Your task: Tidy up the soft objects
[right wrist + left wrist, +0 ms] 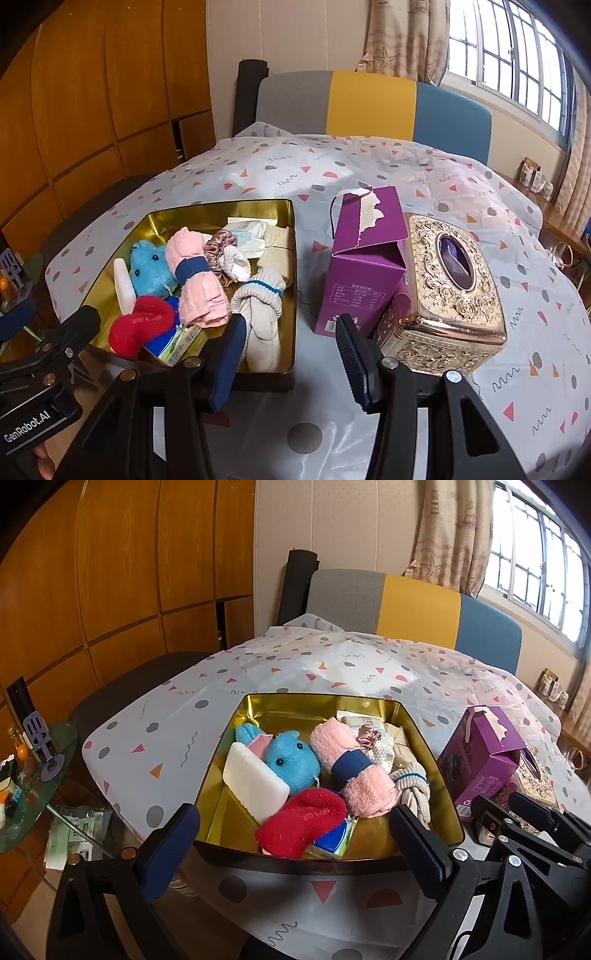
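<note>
Both grippers empty with jaws apart, left gripper (295,843) before gold tin (439,760) of soft objects, red sock (301,821) nearest, right gripper (291,360) over tabletop (535,314) beside purple box (362,273).

The left gripper (295,845) and right gripper (291,362) point forward and downward side by side, each with fingers spread apart and gripping nothing

Table under patterned tablecloth (369,166), gold tin (155,221), purple carton (362,280), ornate tissue box (443,295)
</note>
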`<action>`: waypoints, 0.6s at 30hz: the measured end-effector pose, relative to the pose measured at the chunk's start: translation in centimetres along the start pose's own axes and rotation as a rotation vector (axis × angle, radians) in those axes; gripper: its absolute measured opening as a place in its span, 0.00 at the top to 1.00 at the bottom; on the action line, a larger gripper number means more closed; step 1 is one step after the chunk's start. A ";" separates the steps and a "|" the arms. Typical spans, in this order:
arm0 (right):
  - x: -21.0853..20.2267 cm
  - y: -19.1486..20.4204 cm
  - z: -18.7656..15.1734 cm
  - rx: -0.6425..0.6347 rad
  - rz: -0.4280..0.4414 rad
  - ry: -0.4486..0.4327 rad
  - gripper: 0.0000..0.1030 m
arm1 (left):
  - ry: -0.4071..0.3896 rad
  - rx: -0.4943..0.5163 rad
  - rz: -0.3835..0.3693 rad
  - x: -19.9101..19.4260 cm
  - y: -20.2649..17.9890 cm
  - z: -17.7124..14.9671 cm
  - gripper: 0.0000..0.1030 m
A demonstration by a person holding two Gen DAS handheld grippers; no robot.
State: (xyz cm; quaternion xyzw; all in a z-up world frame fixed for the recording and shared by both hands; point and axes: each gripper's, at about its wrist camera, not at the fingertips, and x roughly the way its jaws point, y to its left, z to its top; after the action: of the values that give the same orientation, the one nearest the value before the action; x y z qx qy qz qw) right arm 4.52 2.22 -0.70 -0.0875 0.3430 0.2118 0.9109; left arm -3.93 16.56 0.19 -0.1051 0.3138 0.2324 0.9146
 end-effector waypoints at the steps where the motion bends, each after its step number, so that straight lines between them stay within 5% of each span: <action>1: 0.0 0.0 0.0 -0.001 0.001 0.001 0.51 | 0.000 0.000 0.001 0.0 0.0 0.0 0.00; 18: 0.2 -0.1 -0.1 0.004 0.011 0.016 0.50 | 0.016 0.002 0.005 0.2 0.1 -0.2 0.00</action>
State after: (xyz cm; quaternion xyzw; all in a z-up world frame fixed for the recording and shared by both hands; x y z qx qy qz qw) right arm 4.61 2.18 -0.94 -0.0856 0.3510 0.2154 0.9072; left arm -3.91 16.66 -0.12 -0.1053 0.3218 0.2334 0.9115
